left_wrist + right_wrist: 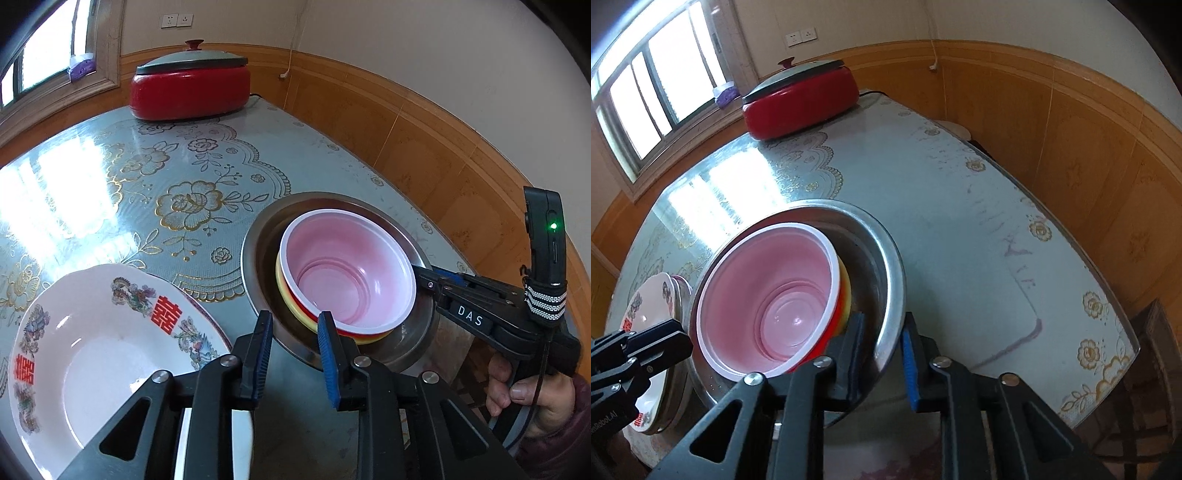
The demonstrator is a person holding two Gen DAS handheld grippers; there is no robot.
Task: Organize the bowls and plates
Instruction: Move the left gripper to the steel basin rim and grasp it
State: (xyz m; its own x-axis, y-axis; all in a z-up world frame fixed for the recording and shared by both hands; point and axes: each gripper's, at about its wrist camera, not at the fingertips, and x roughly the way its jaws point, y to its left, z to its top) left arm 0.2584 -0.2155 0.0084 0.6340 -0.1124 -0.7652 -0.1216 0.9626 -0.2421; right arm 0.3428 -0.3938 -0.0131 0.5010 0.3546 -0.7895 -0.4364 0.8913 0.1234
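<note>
I have the steel bowl (886, 266) on the table (960, 221), with the pink bowl (768, 295) nested in it on top of a yellow one (846, 291); the stack sits off-centre, toward the steel bowl's 9 o'clock in the right wrist view. I judge the steel bowl stiff and fairly light but slick, so a pinch on its thin rim could slip or tip the stack. The plastic bowls look very light and a bit flexible, and their rims are the place to take them.

My right gripper (882, 347) straddles the steel rim at 6 o'clock, one of its fingers inside and one outside, and the gap is narrow; I cannot tell whether the pads are pressing yet. My left gripper (295, 350) hovers over the steel bowl's near rim, fingers a little apart and holding nothing.

At 9 o'clock from the stack lies the plate (92, 350), ceramic by the look of it, heavier and breakable, best held at its edge. The red cooker (190, 92) stands at 12 o'clock, well apart.
</note>
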